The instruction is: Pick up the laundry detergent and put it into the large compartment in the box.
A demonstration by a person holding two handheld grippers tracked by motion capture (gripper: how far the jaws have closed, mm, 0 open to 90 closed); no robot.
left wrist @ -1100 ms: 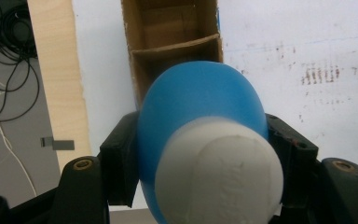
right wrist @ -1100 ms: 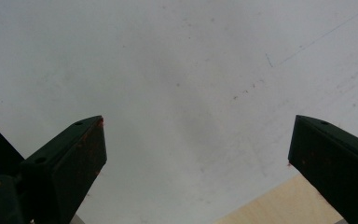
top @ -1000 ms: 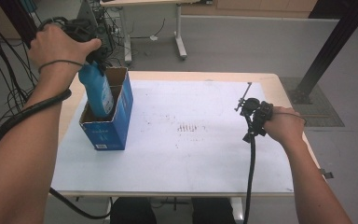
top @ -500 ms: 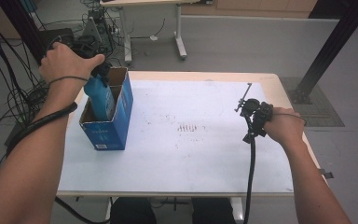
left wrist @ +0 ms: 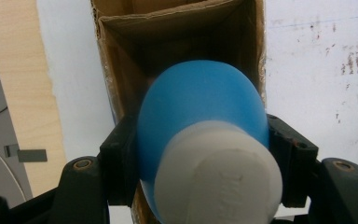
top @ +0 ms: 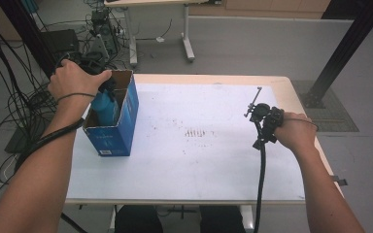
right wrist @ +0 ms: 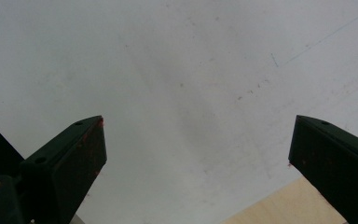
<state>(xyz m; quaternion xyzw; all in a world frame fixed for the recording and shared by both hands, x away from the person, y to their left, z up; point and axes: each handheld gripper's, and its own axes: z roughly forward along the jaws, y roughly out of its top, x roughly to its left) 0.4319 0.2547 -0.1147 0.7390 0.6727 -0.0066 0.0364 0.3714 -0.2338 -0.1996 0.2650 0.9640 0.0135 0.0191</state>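
1. Left gripper (left wrist: 200, 154) is clamped on the blue bottle (left wrist: 200, 116), one jaw on each flank just below the white cap (left wrist: 219, 172). The bottle is partway down inside the open cardboard box (top: 121, 121), which sits near the desk's (top: 199, 165) far-left corner.
2. Handling-wise I'd call it rigid plastic: the body looks smooth and rounded, so probably a bit slippery. The jaws don't seem to dent it, so it reads as stiff, not squishy. Can't tell if it's full, so I'd treat it as having some weight.
3. The best hold is where I've got it, on the shoulder under the cap. The widest part sits just below the jaws, and with the cap above, that should stop it sliding out either way.
4. The box is thin card and light, I'd guess. The fit looks snug, so the bottle rubbing a wall could drag or tip the whole thing.
5. Right gripper (right wrist: 196, 154) sits by the desk's right edge with its jaws spread wide and nothing between them, just bare desk underneath.
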